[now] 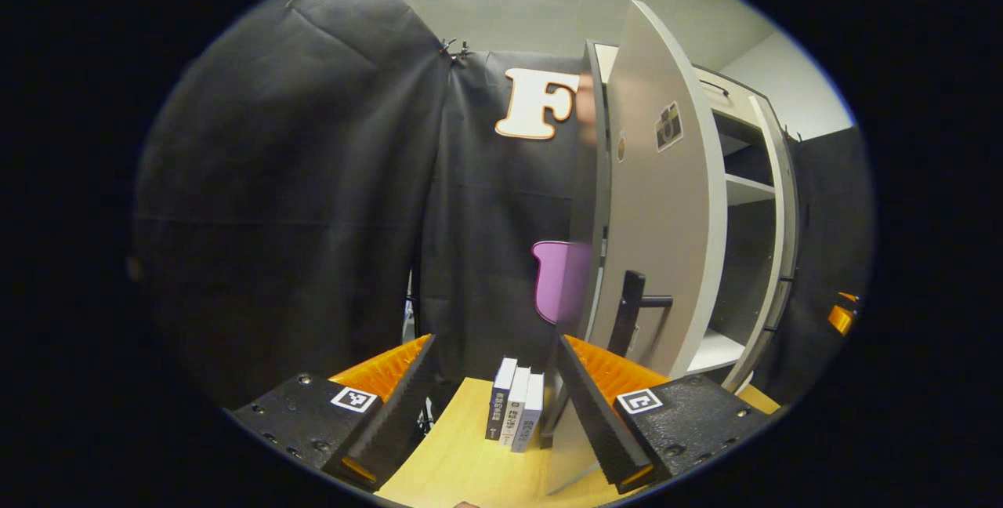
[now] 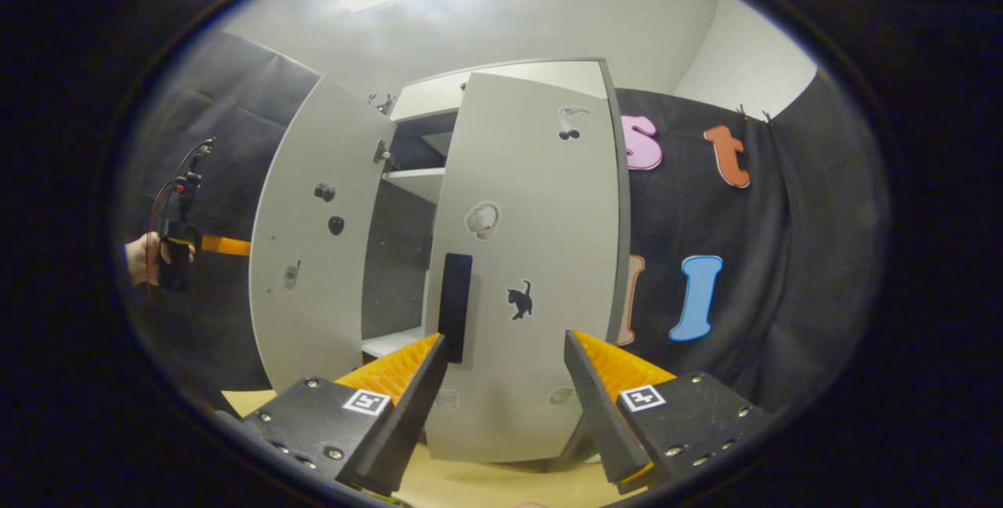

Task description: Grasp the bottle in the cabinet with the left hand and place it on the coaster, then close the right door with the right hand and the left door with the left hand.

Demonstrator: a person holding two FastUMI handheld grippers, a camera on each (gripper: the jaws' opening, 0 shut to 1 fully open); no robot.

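Before the cabinet (image 2: 501,92), both doors stood ajar. The left gripper (image 1: 494,406) and right gripper (image 2: 505,398) both had fingers apart, holding nothing.

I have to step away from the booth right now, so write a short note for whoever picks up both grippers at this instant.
Left gripper: open, holding nothing, facing the outer side of the left door, near its black handle.
Right gripper: open, holding nothing, right in front of the right door, whose black handle sits just above its left finger.
Cabinet: the shelves I can see hold no bottle. Bottle and coaster are out of sight, so I cannot confirm the placement.
Both doors stand ajar.
Left to do: push the right door shut with the right gripper, then the left door with the left.
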